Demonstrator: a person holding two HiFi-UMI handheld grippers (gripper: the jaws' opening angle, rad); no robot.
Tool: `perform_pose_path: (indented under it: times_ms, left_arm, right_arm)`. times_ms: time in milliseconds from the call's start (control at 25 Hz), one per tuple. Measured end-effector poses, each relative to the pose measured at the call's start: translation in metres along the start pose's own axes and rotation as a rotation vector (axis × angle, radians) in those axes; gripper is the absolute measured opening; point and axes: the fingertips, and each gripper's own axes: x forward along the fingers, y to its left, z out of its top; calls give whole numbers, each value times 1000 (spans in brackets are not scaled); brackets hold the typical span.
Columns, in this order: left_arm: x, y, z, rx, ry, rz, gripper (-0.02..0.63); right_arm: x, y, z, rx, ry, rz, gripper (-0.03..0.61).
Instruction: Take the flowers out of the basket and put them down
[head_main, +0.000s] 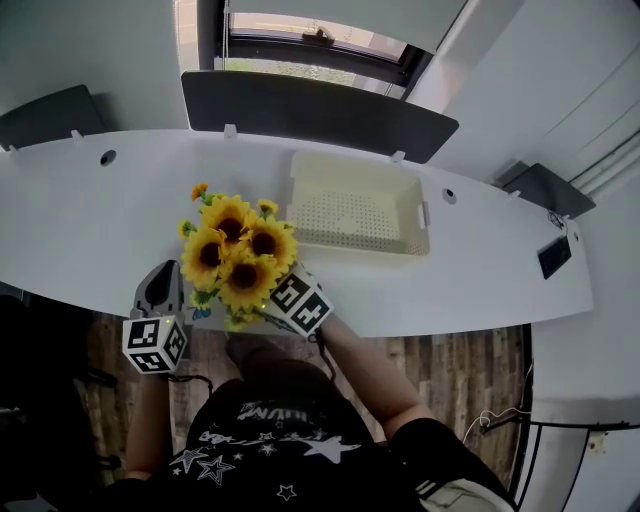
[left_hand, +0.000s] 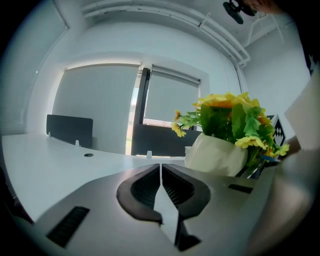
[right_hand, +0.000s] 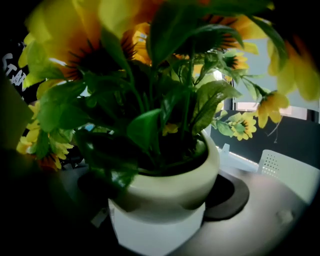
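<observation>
In the head view, the flowers (head_main: 238, 255) are seen out of the basket (head_main: 355, 243), at the bench's (head_main: 80, 230) front edge. In the left gripper view, the left gripper (left_hand: 161, 172) is shown with jaws clenched on nothing. In the right gripper view, the pot (right_hand: 172, 182) is grasped by the right gripper's (right_hand: 160, 205) jaws; only release is judged left.

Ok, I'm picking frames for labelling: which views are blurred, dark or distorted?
Right gripper view: near sunflowers blurred, left side dark, pot clearer. Left gripper view: strong fisheye bending, bright window. Head view: sharp, evenly lit.
</observation>
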Motion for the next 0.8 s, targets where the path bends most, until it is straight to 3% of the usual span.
perform_pose_path:
  times_ms: [560, 800]
  left_arm:
    - [18, 51, -2, -5, 11, 46, 18]
    - [26, 82, 1, -22, 23, 80, 18]
  right_arm:
    - [64, -35, -21, 18, 48, -34, 518]
    - [96, -56, -22, 89, 55, -63, 518]
